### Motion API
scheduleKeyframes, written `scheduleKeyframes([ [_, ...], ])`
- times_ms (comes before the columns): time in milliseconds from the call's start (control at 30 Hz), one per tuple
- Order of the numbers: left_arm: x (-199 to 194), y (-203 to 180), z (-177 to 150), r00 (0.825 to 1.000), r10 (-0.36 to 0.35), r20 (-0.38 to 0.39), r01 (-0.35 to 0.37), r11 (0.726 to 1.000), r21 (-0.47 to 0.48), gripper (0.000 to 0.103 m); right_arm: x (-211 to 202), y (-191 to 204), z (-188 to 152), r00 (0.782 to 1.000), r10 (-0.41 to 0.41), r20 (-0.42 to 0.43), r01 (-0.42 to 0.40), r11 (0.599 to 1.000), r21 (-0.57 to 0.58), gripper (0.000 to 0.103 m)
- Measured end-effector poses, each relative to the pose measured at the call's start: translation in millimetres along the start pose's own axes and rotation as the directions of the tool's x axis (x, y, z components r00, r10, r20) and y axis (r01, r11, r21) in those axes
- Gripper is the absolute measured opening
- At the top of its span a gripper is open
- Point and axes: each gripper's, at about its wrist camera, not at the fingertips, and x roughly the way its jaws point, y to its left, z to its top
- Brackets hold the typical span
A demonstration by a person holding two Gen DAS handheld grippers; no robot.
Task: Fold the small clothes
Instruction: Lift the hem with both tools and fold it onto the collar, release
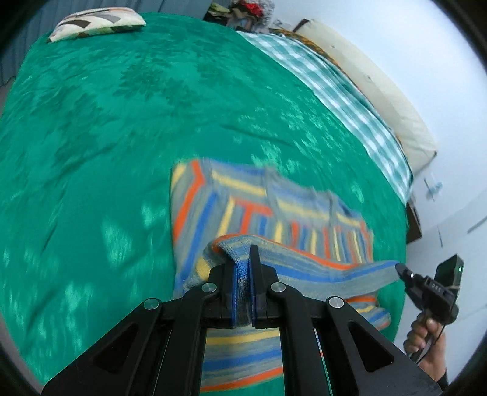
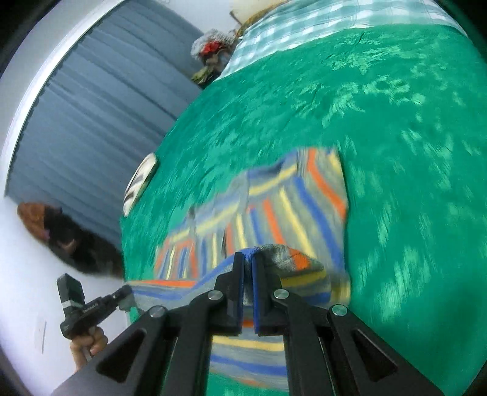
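A small knit garment with blue, orange, yellow and grey stripes lies on a green bedspread. My left gripper is shut on one corner of its near edge and lifts it. My right gripper is shut on the other corner of the garment. The lifted edge stretches between them above the rest of the cloth. The right gripper also shows in the left wrist view, and the left gripper in the right wrist view.
A patterned pillow lies at the bed's far corner. A green-and-white checked blanket and a cream pillow run along the wall side. A pile of clothes sits past the bed. Blue curtains hang behind.
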Motion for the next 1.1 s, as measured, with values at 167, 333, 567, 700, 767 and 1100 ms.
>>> scheduleKeyframes([
  [167,51,8,36,0.998,0.051,-0.042,-0.052,0.999,-0.005,0.004,43,-21,49,1.000,-0.019,-0.007,0.020,0.999,0.043,0.004],
  [333,88,14,62,0.992,0.108,-0.070,-0.108,0.994,0.012,0.012,82,-48,81,1.000,-0.020,-0.011,0.022,0.994,0.105,0.003],
  [567,59,39,90,0.981,0.172,0.087,-0.162,0.980,-0.115,0.069,71,-49,120,0.984,-0.104,0.142,0.091,0.992,0.093,0.035],
  [700,28,14,49,0.988,0.114,0.108,-0.122,0.990,0.070,0.068,65,-1,103,0.985,-0.170,0.028,0.172,0.957,-0.233,0.035],
  [767,19,-10,4,0.997,0.058,0.060,-0.071,0.967,0.245,0.068,66,23,73,0.982,-0.183,-0.050,0.148,0.903,-0.402,0.034],
  [1100,8,-1,-104,0.957,0.245,-0.156,-0.143,0.865,0.480,0.020,30,3,-30,0.891,-0.387,-0.236,0.186,0.787,-0.588,0.025],
])
